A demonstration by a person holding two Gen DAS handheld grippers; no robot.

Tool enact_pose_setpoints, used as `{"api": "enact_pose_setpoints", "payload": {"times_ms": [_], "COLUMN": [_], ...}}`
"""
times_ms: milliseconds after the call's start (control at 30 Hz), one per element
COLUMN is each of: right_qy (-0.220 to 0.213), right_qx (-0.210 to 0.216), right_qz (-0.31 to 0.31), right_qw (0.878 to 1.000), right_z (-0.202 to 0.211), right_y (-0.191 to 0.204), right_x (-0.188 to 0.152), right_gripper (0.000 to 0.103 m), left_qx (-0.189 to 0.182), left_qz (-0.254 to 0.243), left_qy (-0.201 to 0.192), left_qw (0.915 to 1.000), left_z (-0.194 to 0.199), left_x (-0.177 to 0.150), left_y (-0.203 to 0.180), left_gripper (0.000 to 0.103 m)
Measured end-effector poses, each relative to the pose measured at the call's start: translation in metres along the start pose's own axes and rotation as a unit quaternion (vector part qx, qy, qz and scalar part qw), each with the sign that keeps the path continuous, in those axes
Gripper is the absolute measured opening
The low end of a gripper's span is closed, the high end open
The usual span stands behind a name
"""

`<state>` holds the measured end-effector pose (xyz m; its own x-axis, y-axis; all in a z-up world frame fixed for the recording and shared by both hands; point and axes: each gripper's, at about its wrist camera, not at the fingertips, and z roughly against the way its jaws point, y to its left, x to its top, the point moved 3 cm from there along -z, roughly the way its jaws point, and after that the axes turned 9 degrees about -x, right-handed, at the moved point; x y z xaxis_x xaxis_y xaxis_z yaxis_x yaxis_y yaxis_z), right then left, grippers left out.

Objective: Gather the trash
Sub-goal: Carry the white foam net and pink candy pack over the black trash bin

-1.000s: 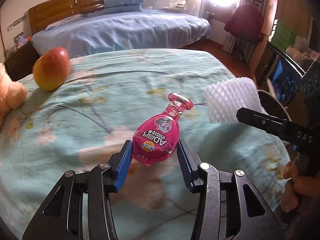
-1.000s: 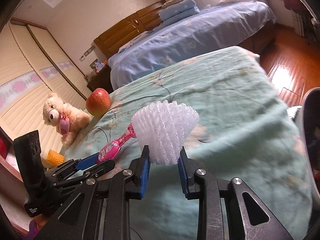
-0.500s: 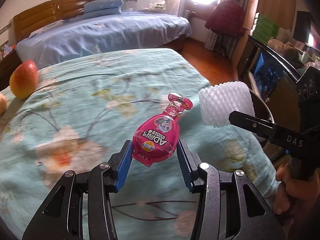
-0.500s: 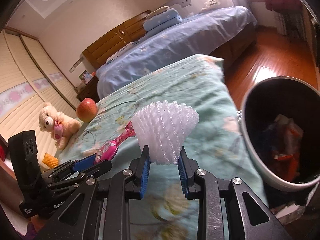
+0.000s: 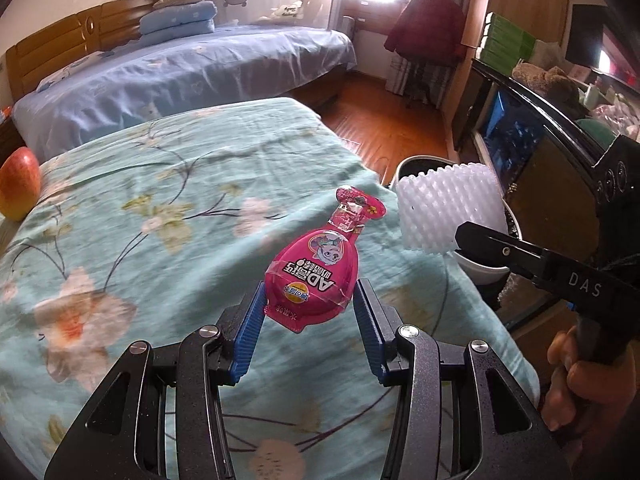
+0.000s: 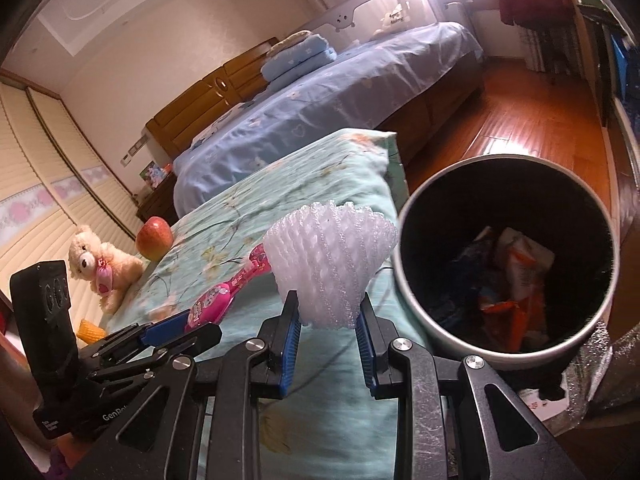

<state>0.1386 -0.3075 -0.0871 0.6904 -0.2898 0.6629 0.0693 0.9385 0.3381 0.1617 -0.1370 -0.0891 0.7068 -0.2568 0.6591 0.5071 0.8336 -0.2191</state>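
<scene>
My left gripper [image 5: 308, 312] is shut on a pink drink pouch [image 5: 320, 268], held above the teal floral bed cover [image 5: 160, 220]. The pouch also shows in the right wrist view [image 6: 224, 296]. My right gripper [image 6: 326, 320] is shut on a white foam fruit net [image 6: 332, 252], held near the bed's edge, just left of a round bin [image 6: 420, 320] with a black liner and wrappers inside. In the left wrist view the foam net [image 5: 444, 208] hangs in front of the bin [image 5: 476, 268], to the right of the pouch.
A red apple [image 6: 154, 238], a teddy bear [image 6: 100, 264] and a yellow foam net [image 6: 90, 330] lie at the far side of the teal bed. A second bed with blue covers [image 5: 180, 72] stands behind. Wooden floor [image 6: 520, 120] and a dark cabinet [image 5: 540, 160] are beside the bin.
Both grippers have swung right toward the bed's edge, each keeping its item. The bin has come fully into the right wrist view; the apple and teddy have slid left.
</scene>
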Motion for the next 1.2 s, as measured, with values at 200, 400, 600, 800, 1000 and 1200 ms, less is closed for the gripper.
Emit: {"api": "enact_pose_setpoints", "payload": {"times_ms": [200, 400, 600, 800, 1000, 1200], "right_qy": [-0.009, -0.016, -0.021, -0.026, -0.029, -0.030], "right_qx": [-0.014, -0.025, -0.034, -0.043, -0.052, -0.060], "right_qz": [-0.007, -0.014, -0.019, -0.025, -0.031, -0.035], "right_qw": [1.000, 0.999, 0.999, 0.998, 0.998, 0.997], "right_z": [0.010, 0.018, 0.023, 0.027, 0.030, 0.031], "right_y": [-0.017, -0.032, -0.043, -0.056, -0.068, -0.078], "right_x": [0.000, 0.001, 0.002, 0.004, 0.005, 0.006], "right_gripper": [0.027, 0.027, 0.027, 0.027, 0.027, 0.027], "left_qx": [-0.005, -0.012, -0.019, -0.022, -0.024, -0.025], "left_qz": [-0.009, -0.021, -0.032, -0.040, -0.047, -0.052], "left_qy": [0.004, 0.005, 0.008, 0.011, 0.014, 0.017], "left_qw": [0.9999, 0.9997, 0.9993, 0.9989, 0.9985, 0.9982], "left_z": [-0.005, -0.010, -0.017, -0.023, -0.029, -0.036], "left_x": [0.003, 0.008, 0.013, 0.017, 0.020, 0.023], "left_y": [-0.015, -0.031, -0.048, -0.059, -0.069, -0.077], "left_gripper": [0.044, 0.044, 0.044, 0.044, 0.044, 0.044]}}
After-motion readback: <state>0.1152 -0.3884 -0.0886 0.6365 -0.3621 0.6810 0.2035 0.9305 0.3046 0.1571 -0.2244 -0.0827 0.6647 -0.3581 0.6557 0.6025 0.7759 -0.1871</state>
